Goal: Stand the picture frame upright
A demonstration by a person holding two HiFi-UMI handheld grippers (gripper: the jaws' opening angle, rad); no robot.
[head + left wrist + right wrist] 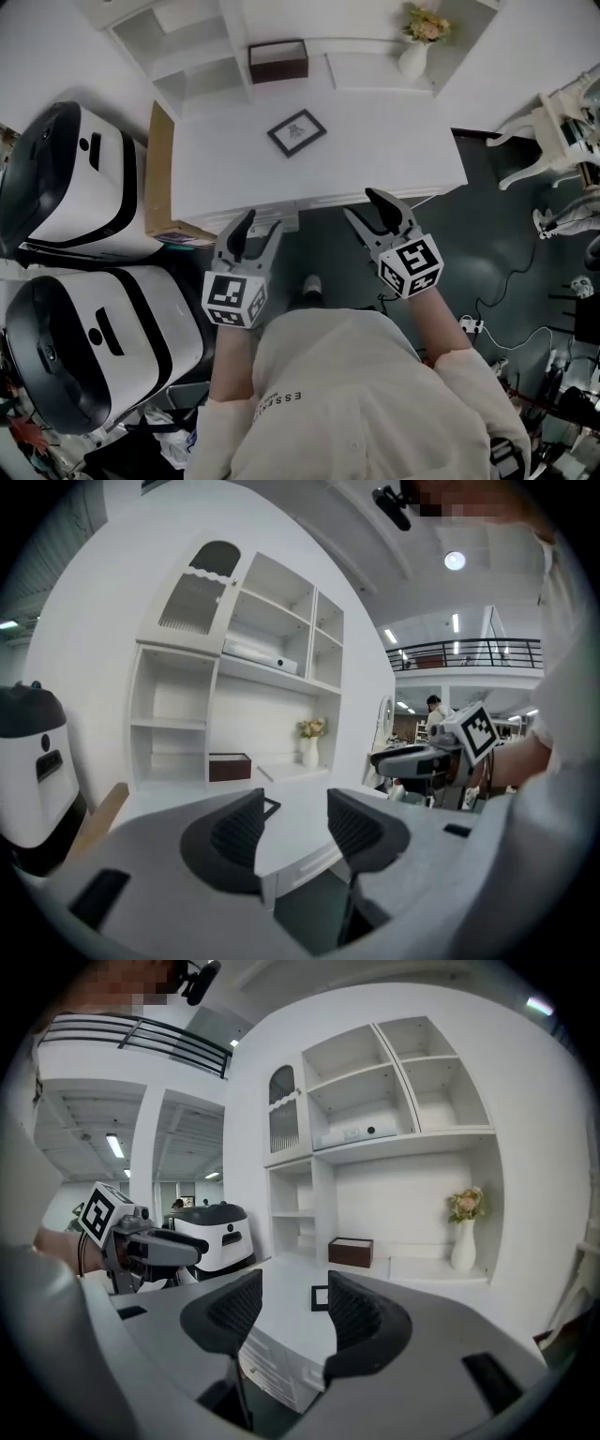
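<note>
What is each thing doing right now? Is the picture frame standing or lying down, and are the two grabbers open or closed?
picture frame: lying flat on the white desk, not yet stood up.
left gripper: open, nothing between its jaws.
right gripper: open, nothing between its jaws.
vase: upright, flowers in it.
brown box: sitting at the back of the desk.

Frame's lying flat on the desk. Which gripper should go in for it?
Right, narrowly. Both are open, empty and short of the desk, but the picture frame shows between the right gripper's jaws, while it peeks past one jaw of the left gripper.
</note>
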